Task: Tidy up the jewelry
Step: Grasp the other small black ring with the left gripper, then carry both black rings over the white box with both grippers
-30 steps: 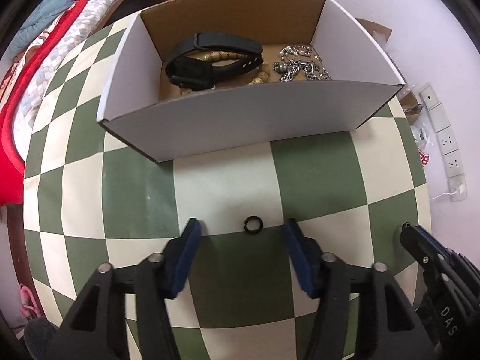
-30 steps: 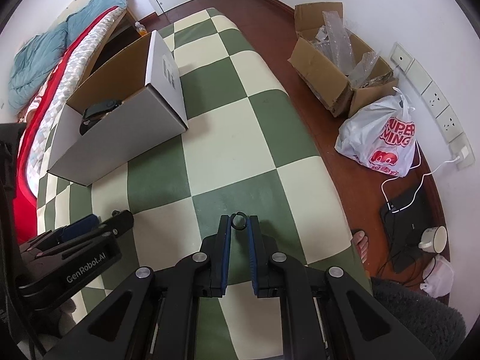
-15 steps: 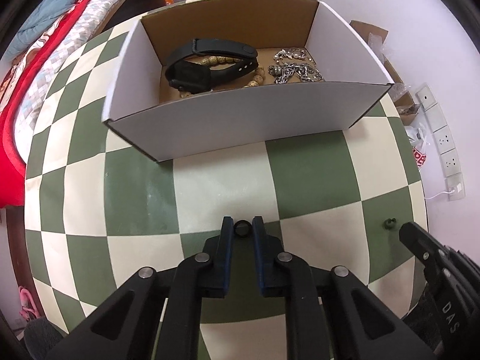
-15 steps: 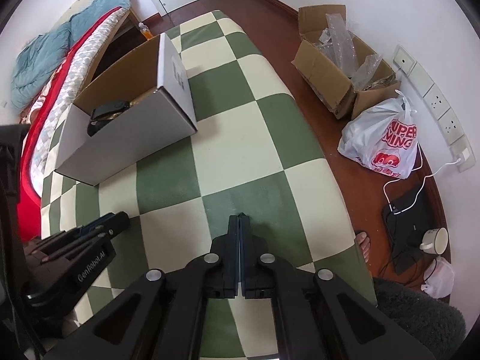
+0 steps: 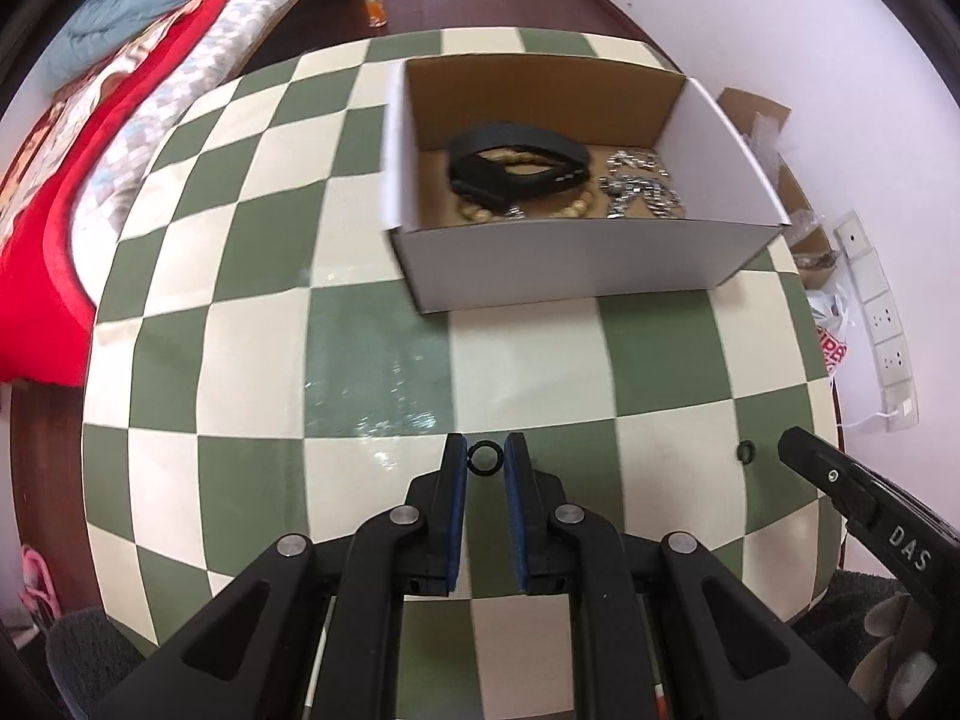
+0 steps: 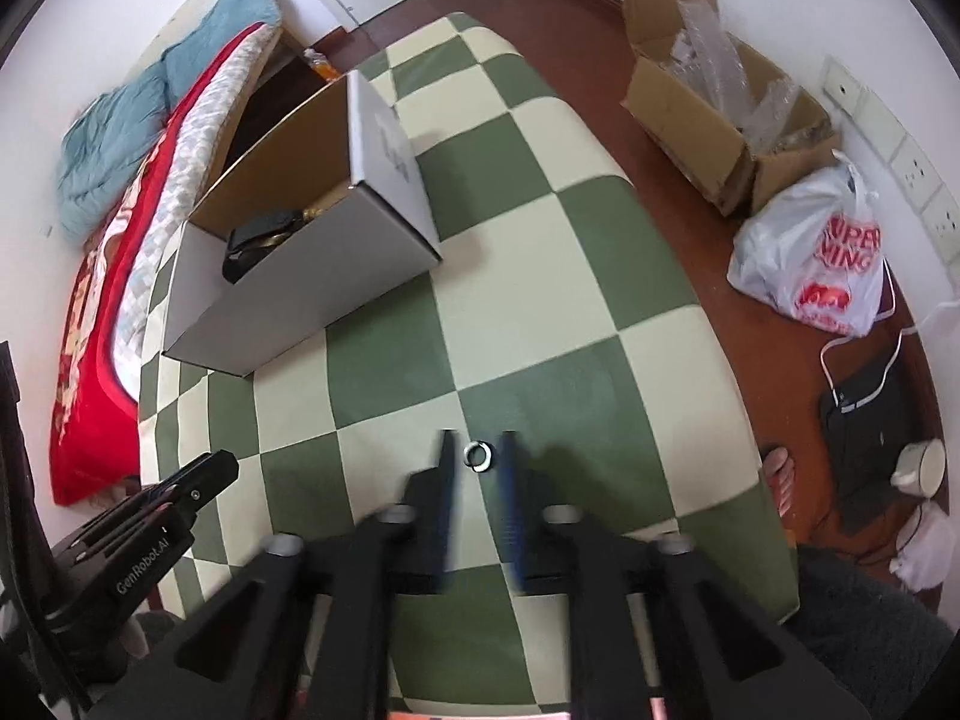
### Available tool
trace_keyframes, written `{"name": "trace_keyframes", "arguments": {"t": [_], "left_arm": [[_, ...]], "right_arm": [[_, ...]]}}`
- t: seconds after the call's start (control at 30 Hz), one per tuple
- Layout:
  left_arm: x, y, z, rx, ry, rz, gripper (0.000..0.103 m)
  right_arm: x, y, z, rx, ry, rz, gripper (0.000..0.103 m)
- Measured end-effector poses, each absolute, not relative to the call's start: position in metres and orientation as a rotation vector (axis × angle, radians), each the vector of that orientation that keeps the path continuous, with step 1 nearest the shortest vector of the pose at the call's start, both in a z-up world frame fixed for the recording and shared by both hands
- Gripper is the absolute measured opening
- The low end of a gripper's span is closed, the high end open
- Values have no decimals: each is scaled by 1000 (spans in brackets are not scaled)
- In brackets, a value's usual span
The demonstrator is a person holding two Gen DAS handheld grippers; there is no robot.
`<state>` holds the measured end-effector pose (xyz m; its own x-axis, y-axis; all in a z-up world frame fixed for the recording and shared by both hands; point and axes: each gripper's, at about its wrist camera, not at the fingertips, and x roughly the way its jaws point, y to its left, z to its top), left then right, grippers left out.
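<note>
A black ring [image 5: 485,458] is pinched at the very tips of the left gripper [image 5: 485,459], well short of the box [image 5: 576,267] farther back. A silver ring [image 6: 479,455] is seen lying on the checked table [image 6: 558,252] between the right gripper's [image 6: 478,457] slightly parted fingers, untouched. With so shallow a pinch, the black ring could be flicked out and lost before the box is reached.

Right gripper [image 6: 477,459] motion-blurred; box [image 6: 312,276] wall hides most jewelry.

Two rings [image 5: 484,458] [image 6: 479,455], two claws [image 5: 485,456] [image 6: 477,456] — one box [image 5: 576,264], one wristband [image 5: 516,171].
</note>
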<state>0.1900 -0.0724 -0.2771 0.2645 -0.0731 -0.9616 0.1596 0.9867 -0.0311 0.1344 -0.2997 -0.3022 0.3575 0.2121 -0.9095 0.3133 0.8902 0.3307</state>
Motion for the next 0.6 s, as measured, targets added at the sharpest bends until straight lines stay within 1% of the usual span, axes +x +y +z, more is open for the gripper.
{"name": "trace_keyframes", "arguments": {"t": [0.03,0.2,0.27,0.3,0.33,0.6], "left_arm": [[190,-72,-278,75,1296,-152,10],[189,-66,-282,68,1303,-132,10],[189,-64,-282,66,1304,-127,10],[189,-63,-282,65,1303,-125,10],[189,-61,-282,66,1302,-123,10],[187,-56,-279,50,1299,-112,10]], "right_arm": [[137,-295,-303,481,1224,-58,32],[148,-269,-319,309,1306,-78,32],[149,-259,-321,235,1302,-95,30],[150,-254,-320,196,1302,-103,24],[151,-250,-320,177,1304,-107,14],[152,-242,-316,149,1293,-117,12]]}}
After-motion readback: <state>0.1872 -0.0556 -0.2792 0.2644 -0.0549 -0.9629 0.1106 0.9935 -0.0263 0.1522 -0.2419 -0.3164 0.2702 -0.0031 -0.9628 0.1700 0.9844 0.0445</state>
